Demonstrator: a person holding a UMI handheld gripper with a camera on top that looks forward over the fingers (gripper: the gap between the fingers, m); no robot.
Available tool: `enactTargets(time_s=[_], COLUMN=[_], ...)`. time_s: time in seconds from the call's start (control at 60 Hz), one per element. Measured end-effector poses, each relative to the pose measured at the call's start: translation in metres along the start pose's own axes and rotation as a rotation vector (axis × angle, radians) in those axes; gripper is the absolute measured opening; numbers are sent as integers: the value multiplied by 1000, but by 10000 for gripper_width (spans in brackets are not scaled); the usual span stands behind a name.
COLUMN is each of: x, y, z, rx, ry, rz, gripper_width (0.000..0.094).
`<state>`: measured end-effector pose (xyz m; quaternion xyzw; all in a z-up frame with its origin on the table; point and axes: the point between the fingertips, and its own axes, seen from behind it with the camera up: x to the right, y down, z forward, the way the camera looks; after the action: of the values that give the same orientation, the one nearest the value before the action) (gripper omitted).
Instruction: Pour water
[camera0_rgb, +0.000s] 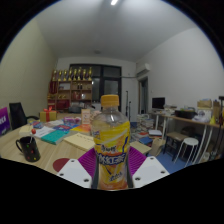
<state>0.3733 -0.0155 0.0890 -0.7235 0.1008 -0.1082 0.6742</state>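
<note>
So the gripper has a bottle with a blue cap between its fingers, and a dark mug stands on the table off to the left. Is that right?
Not quite: the cap is orange, not blue, as the gripper view shows. The rest holds: the bottle is between the fingers of the gripper, and a dark mug stands on the table off to the left.

Dim room, bright ceiling light, fisheye-curved edges.
</note>
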Motion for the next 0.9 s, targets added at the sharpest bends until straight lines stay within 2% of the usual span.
enactTargets(time_s=[0.117,0.217,0.317,0.467,0.483,0.65,0.817,0.833,0.85,0.9], x=[-24,-69,-118,-207,-203,-249,-259,-258,-264,-265], y=[-33,-76,-120,-118,-128,-101,-93,-90,-93,-93], z=[3,13,12,31,20,34,24,16,34,36], rx=[27,105,185,337,342,489,523,534,523,523], ry=[1,21,-6,26,4,28,8,42,6,11], rz=[-240,-578,-1013,-1677,-1739,-2249,-2413,-2397,-2418,-2417], gripper_width=[379,381,378,384,382,384,382,383,385,383])
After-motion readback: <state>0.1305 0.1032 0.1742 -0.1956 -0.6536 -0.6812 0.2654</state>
